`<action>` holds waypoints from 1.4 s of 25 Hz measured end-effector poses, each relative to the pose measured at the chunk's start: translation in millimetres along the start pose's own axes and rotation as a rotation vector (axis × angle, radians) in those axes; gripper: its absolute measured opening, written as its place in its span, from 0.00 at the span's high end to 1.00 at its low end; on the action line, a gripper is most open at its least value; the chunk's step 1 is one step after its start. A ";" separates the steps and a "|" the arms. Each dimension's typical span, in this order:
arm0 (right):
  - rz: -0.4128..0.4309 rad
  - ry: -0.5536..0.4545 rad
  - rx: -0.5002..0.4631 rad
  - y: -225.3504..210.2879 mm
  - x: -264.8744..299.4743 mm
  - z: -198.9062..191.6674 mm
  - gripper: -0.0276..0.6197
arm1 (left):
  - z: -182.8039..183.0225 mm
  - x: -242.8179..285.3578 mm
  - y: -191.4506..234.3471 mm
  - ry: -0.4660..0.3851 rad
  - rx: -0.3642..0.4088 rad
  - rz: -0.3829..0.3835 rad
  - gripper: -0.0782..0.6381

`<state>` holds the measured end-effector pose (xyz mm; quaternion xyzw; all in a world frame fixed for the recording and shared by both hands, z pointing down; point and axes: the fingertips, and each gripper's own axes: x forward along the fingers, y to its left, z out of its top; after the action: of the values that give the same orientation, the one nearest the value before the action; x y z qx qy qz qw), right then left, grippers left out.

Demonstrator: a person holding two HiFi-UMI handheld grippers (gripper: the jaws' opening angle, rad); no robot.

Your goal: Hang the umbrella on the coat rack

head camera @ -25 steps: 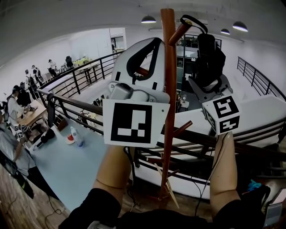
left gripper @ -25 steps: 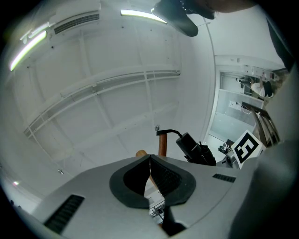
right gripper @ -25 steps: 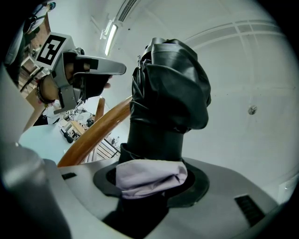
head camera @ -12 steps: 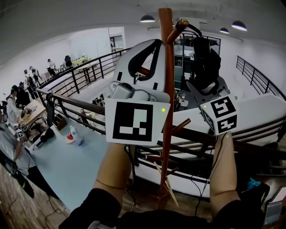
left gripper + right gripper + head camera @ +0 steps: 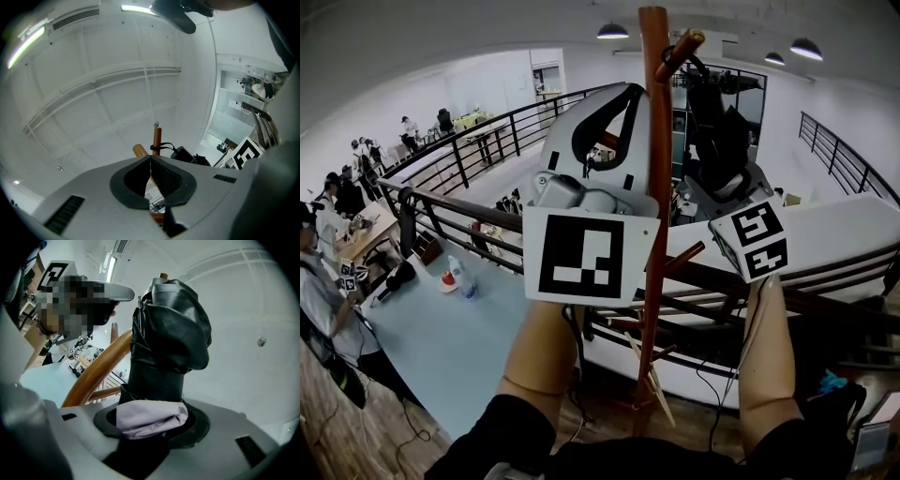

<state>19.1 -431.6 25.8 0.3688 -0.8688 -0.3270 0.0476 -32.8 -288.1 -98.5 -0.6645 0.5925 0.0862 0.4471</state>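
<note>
L tongs (image 5: pixel 150 159): pads shut tip to tip, nothing btwn them. Only a narrow slit is left lower down, and wood shows thru it. They point upward, just left of the coat rack (image 5: pixel 654 187) pole in head view; can't tell if they touch it.

R tongs (image 5: pixel 152 423): jaws fairly wide apart and clamped on the umbrella (image 5: pixel 168 329). It's folded, black, w/ a fold of pale lilac fabric (image 5: pixel 140 418) right btwn the pads. The umbrella stands up out of the R tongs, right of the pole and close beside it, top end near the upper peg (image 5: pixel 680 52). Its black strap (image 5: pixel 161 148) is looped over the wood at the rack's top; head view puts the loop on that upper peg, near the tip. So the umbrella is at the rack's upper right, w/ the grip on its lower part.

Each tool's marker cube faces the head cam: L cube (image 5: pixel 581 255) big and central, R cube (image 5: pixel 757 241) smaller, to the right. A bare forearm (image 5: pixel 539 356) runs down from each. A lower peg (image 5: pixel 686 255) sticks out to the right just left of the R cube, and the rack's feet are down btwn the arms.

Further out, a black railing (image 5: pixel 478 217) runs behind the rack. Beyond it, on a lower floor, is a light-blue bench (image 5: pixel 441 347) w/ a bottle (image 5: pixel 455 272) and some small bits. People (image 5: pixel 323 305) stand at far left. Ceiling lamps (image 5: pixel 612 31) are lit overhead.
</note>
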 end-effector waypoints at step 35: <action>0.052 0.096 0.039 41.1 -8.2 -19.1 0.58 | -39.2 -28.8 9.1 0.029 0.006 -0.037 0.87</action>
<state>6.1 -415.2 66.8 0.3621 -0.8810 -0.2907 0.0905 -65.1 -294.0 -61.5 -0.6751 0.5868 0.0664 0.4421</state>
